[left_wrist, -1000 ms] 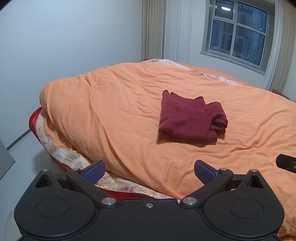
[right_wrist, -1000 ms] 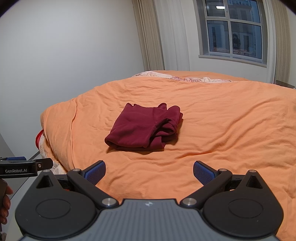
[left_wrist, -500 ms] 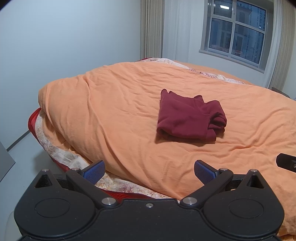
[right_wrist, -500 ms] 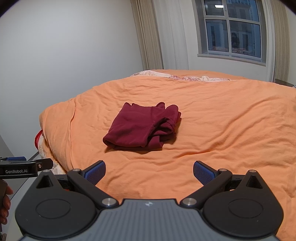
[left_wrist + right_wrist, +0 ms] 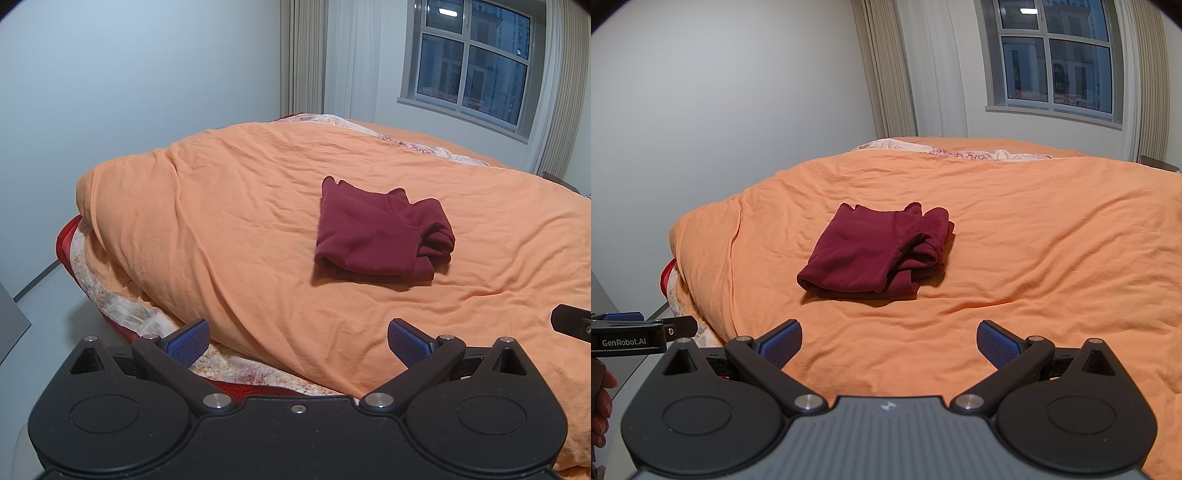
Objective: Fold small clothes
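Dark red folded fleece garment (image 5: 380, 230) lies on the orange bed quilt (image 5: 240, 221). Both hand-held grippers, left (image 5: 297, 341) and right (image 5: 888, 341), stand apart and empty near the garment; judged advice: square its bunched right edge.

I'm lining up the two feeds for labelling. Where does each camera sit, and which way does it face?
Left wrist: sits on the left gripper, facing the bed corner; the right gripper's tip shows at the right edge.
Right wrist: sits on the right gripper, facing across the bed towards the window; the left gripper and a hand show at the left edge.
Shared: the folded maroon garment on the orange duvet, both grippers open and empty.
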A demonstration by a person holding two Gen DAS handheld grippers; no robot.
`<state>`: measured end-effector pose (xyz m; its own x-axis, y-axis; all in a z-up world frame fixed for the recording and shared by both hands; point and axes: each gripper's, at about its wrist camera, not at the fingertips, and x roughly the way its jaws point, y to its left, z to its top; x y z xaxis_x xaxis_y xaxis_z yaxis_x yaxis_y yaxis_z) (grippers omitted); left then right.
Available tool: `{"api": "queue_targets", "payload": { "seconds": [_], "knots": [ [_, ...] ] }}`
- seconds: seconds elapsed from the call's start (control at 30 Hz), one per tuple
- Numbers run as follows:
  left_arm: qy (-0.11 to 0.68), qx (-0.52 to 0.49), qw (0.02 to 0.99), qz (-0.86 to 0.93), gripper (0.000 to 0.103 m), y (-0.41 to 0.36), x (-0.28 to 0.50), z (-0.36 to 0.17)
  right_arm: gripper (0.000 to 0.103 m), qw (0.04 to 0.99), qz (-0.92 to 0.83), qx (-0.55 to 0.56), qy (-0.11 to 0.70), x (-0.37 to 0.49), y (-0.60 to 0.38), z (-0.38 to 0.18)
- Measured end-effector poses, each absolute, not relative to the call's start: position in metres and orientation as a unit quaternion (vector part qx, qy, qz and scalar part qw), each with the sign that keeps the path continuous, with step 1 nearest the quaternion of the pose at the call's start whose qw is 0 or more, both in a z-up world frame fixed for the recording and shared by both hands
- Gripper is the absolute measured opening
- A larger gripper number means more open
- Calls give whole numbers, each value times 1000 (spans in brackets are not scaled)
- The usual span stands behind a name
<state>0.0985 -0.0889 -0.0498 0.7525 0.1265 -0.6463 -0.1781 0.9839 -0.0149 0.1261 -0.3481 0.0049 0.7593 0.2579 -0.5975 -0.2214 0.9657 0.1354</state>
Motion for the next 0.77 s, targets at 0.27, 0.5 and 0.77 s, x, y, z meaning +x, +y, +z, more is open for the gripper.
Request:
{"api": "queue_targets", "payload": {
  "seconds": [0.27,0.5,0.77],
  "knots": [
    [346,-38,934,84,102,-86,102,-52,103,937,128,29,323,127,-347,4],
    [372,-40,923,89,102,-83,110,-55,103,935,128,30,330,131,-345,2],
    [397,-74,911,81,102,-74,119,-65,103,930,121,36,345,140,-345,-5]
  ]
}}
